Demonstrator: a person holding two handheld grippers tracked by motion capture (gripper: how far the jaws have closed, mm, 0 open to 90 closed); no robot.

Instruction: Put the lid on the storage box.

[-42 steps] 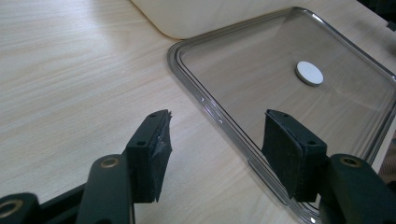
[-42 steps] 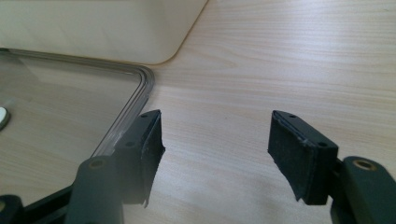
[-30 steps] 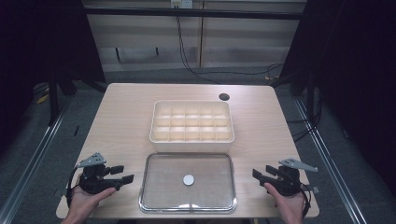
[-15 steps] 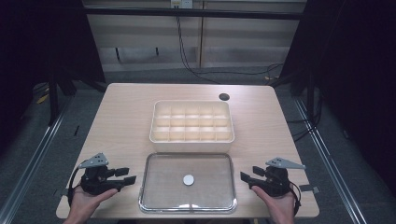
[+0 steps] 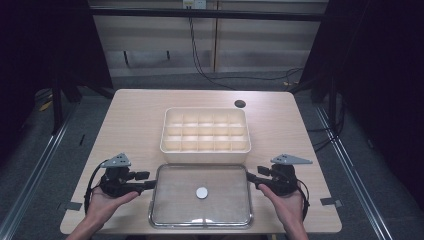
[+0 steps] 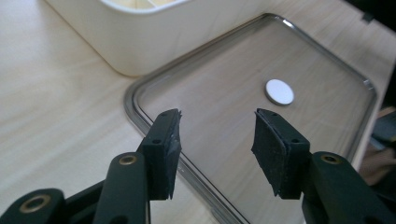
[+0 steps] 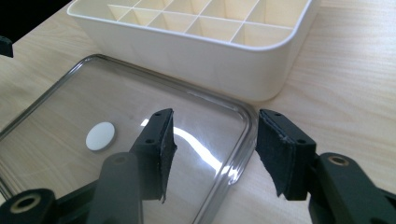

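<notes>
A clear lid (image 5: pixel 200 195) with a white disc (image 5: pixel 202 192) is seen at lower centre, below the white divided box (image 5: pixel 205 131). Its 2 side edges are straddled by the left gripper (image 5: pixel 150 181) and right gripper (image 5: pixel 251 179), jaws just closing, pads apart.

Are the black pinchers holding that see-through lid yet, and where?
Not yet. The left gripper and right gripper each straddle a side rim of the clear lid, jaws just closing, pads not pressing it.

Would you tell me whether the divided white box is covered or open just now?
Open. The compartment box shows bare dividers, while its clear lid lies flat on the table beside it.
</notes>
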